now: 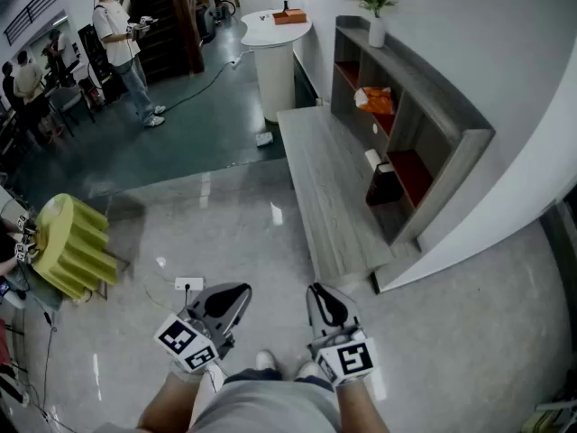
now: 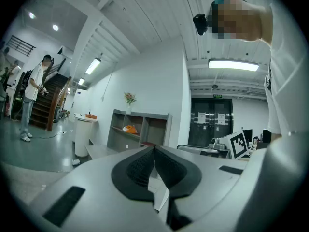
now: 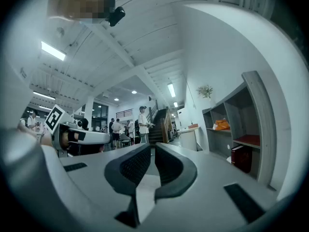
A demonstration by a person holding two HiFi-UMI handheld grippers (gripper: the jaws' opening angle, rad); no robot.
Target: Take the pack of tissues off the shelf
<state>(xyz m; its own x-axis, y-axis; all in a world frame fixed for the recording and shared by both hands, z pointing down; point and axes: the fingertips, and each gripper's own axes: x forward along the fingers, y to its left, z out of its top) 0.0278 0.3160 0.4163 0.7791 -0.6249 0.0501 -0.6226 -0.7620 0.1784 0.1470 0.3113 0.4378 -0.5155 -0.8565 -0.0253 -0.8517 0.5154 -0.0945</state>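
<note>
Left gripper near, jaws pressed together, empty; right gripper barely parted, empty; orange pack on far shelf

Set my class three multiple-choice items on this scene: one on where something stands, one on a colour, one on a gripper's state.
1. Where does the vase of flowers stand?
A) on the floor
B) on top of the shelf
C) inside a lower compartment

2. What colour is the pack lying in an upper compartment of the shelf?
A) orange
B) blue
C) green

3. How do the jaws of the left gripper stand?
A) wide apart
B) closed on the pack
C) together, with nothing between them

Answers:
1 B, the vase sits on the shelf's top board at its far end.
2 A, it shows orange in all three views.
3 C, the left gripper view shows the pads meeting with nothing held.
</note>
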